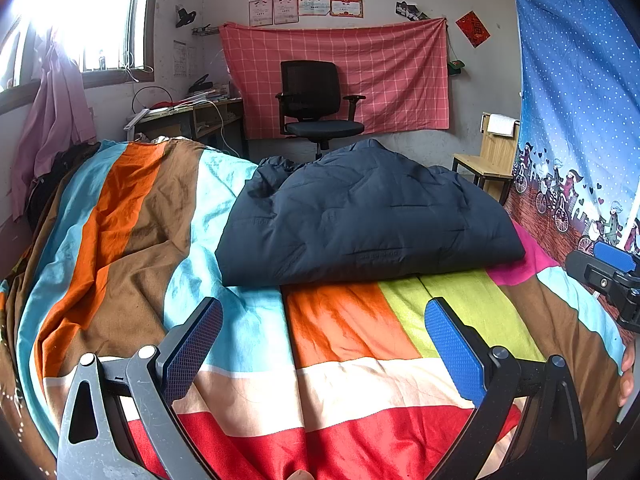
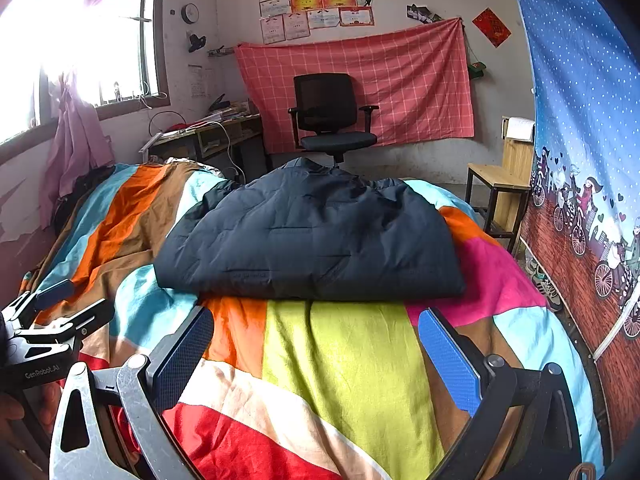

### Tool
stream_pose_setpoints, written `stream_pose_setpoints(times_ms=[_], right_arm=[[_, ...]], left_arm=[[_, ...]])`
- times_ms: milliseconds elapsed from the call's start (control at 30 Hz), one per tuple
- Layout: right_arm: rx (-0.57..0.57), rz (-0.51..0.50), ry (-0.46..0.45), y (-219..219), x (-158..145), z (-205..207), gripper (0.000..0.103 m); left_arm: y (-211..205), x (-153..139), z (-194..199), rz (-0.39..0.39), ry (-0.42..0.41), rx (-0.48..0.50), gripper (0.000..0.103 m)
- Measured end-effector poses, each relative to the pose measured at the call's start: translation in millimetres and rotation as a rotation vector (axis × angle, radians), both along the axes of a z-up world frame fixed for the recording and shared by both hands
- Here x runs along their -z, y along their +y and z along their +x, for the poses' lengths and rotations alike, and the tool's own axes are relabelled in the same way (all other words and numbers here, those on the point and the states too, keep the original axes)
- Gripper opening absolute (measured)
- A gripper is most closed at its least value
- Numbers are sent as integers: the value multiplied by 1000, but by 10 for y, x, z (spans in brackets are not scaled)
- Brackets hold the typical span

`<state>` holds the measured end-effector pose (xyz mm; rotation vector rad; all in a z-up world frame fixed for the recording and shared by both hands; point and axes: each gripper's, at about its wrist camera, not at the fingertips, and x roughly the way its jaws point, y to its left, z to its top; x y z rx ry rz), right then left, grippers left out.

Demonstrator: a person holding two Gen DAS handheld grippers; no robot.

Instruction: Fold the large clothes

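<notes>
A dark navy padded jacket [image 1: 360, 220] lies folded into a thick bundle on the striped bedspread [image 1: 340, 340]; it also shows in the right wrist view [image 2: 312, 240]. My left gripper [image 1: 324, 348] is open and empty, held above the bedspread a little short of the jacket's near edge. My right gripper [image 2: 316, 356] is open and empty too, also short of the jacket. The right gripper shows at the right edge of the left wrist view [image 1: 612, 272], and the left gripper at the left edge of the right wrist view [image 2: 52, 320].
The bed fills the foreground, its colourful spread [image 2: 344, 360] wrinkled. Behind it stand a black office chair [image 1: 316, 108], a cluttered desk [image 1: 192, 112] at the left and a wooden chair [image 1: 492, 156] at the right. A blue patterned curtain [image 1: 580, 120] hangs along the right side.
</notes>
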<state>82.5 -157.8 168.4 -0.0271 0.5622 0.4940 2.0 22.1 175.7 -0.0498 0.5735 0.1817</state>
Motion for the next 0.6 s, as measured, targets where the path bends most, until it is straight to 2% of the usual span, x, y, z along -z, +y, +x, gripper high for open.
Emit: stream_pose_setpoints(times_ms=[600], right_arm=[[1, 2, 3, -2, -5, 4, 103]], left_arm=[[-3, 1, -2, -1, -1, 1, 99]])
